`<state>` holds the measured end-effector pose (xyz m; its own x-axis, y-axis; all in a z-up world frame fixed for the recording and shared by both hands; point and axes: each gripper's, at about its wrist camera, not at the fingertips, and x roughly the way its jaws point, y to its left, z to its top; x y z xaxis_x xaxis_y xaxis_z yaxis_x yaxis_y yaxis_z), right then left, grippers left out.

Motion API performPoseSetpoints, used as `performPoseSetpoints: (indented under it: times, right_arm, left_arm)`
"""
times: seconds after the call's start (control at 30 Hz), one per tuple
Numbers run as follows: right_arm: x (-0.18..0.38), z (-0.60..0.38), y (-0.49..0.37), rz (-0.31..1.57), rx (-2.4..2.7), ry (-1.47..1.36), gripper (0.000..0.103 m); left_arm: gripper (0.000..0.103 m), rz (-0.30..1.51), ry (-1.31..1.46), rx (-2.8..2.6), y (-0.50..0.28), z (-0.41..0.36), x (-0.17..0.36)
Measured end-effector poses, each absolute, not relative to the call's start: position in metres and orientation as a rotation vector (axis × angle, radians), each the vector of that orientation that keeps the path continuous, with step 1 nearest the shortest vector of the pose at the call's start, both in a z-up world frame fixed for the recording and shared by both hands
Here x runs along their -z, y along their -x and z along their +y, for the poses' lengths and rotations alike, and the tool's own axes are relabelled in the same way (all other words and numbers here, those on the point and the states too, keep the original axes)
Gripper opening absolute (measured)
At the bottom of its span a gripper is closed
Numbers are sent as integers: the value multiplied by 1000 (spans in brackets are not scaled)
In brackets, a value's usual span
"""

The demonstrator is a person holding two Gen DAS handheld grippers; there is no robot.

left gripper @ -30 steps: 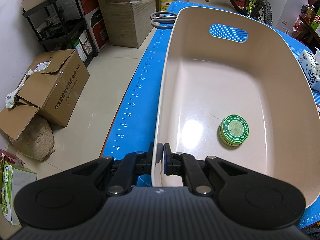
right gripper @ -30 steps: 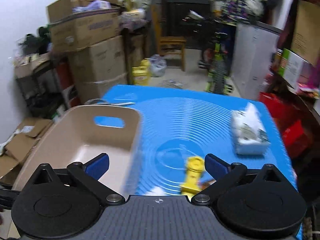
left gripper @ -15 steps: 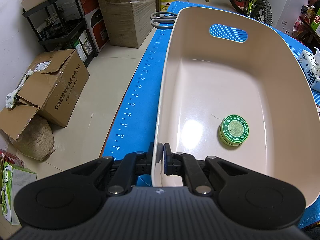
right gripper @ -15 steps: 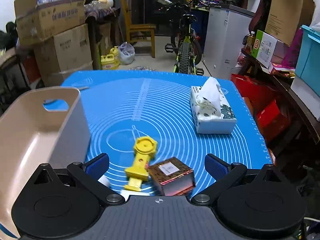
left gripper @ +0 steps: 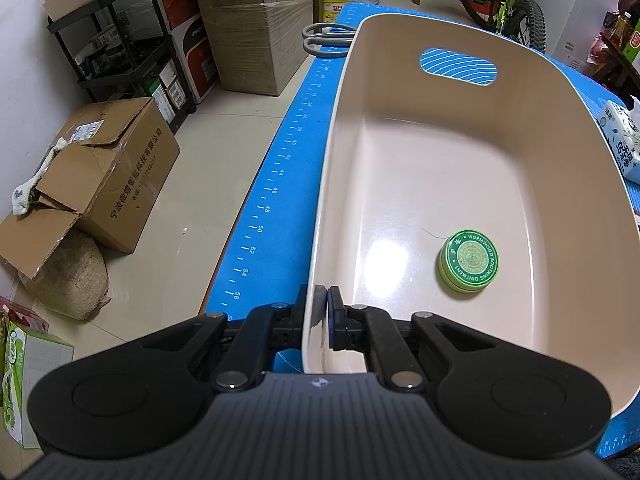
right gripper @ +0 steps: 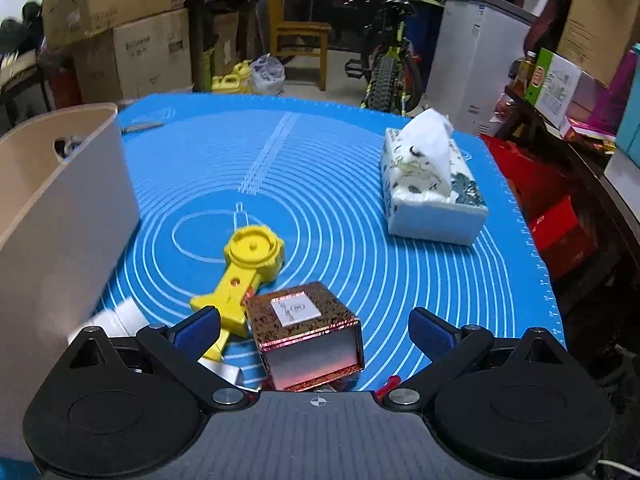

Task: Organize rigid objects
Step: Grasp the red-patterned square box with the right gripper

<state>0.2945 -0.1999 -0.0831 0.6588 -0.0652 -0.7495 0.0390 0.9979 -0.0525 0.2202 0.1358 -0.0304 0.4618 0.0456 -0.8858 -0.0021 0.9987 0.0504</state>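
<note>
In the left wrist view my left gripper [left gripper: 324,316] is shut on the near rim of the beige plastic bin [left gripper: 332,184], one finger outside, one inside. A round green ointment tin [left gripper: 469,261] lies on the bin's floor. In the right wrist view my right gripper [right gripper: 316,330] stands open just above a shiny brown patterned box [right gripper: 308,334] with a white label, which sits between its blue pads without touching them. A yellow plastic tool [right gripper: 244,270] lies against the box's left side. The bin's outer wall [right gripper: 68,216] fills the left edge there.
A tissue box [right gripper: 432,196] stands on the blue mat [right gripper: 320,168] at the right. Small white items [right gripper: 120,316] lie beside the bin, near the left pad. Grey-handled scissors [left gripper: 326,38] lie beyond the bin. Cartons, a shelf and a bicycle surround the table.
My right gripper has come down and swung right from over the bin toward the brown box and yellow tool, which now look larger. The left gripper and bin have not moved.
</note>
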Motion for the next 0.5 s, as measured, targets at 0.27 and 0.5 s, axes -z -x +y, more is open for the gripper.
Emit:
performPoseSetpoints:
  times: [0.27,0.5]
  right_arm:
    - [97,-197,-302,858,62,72,90]
    - [94,-194,-299,829,28,69,63]
  left_arm:
    - [10,1091,-45,-30,-222,137,31]
    - [10,1090,-45,-31,-221,137,31]
